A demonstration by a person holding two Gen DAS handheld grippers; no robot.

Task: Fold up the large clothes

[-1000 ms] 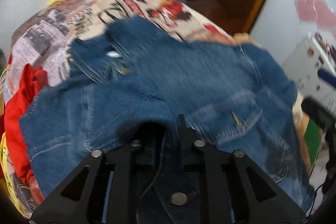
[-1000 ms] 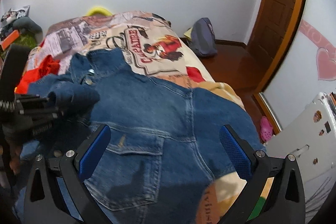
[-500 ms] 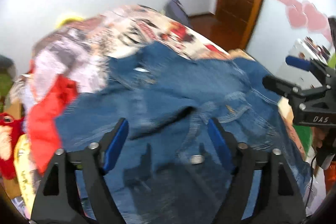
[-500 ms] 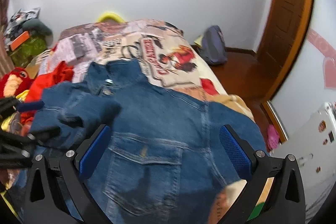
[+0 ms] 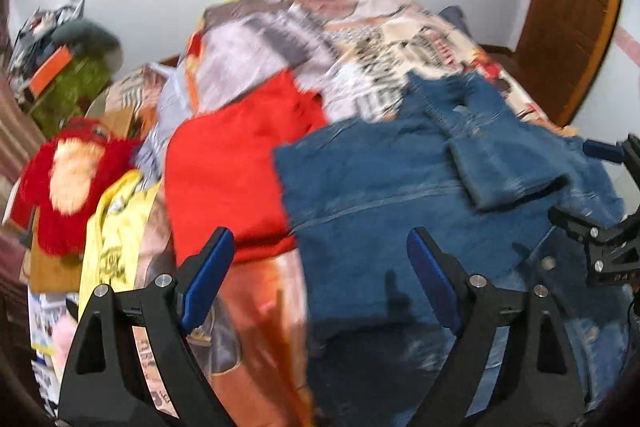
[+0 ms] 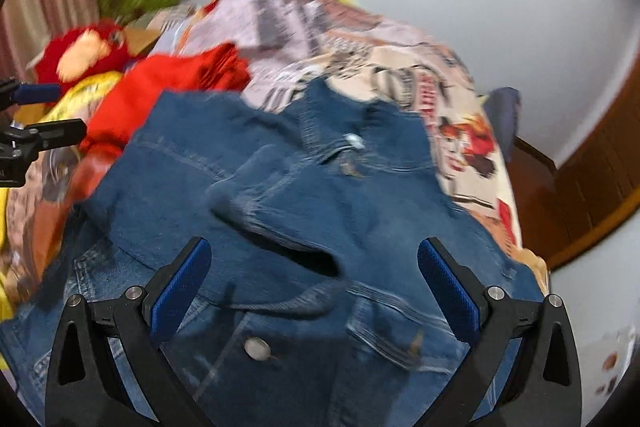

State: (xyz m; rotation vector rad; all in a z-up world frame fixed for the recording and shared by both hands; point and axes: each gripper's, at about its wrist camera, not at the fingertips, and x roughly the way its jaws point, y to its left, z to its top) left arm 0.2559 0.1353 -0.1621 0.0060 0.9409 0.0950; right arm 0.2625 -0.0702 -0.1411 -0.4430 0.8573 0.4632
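A blue denim jacket (image 5: 400,195) (image 6: 304,211) lies front-up on the printed bedspread (image 5: 360,39), one sleeve (image 5: 500,163) folded across its chest. My left gripper (image 5: 320,279) hangs above the jacket's left edge and the red garment (image 5: 232,163); its jaws are opening wide and nothing is between them. It also shows at the left edge of the right wrist view as a dark tool, the left gripper (image 6: 36,115). My right gripper (image 6: 316,291) stands open over the jacket's lower front with nothing between its blue pads (image 6: 180,291). The right gripper (image 5: 608,195) also appears at the left wrist view's right edge.
A red garment and a yellow printed cloth (image 5: 116,227) lie beside the jacket. A red plush toy (image 5: 68,179) and a green one (image 5: 76,83) sit by the bed's far left. A wooden door (image 5: 568,7) and a dark bag (image 6: 504,115) are at the right.
My left gripper let go of the denim sleeve, opened wide and swung left off the jacket. The right gripper stayed open and moved left over the jacket's front.
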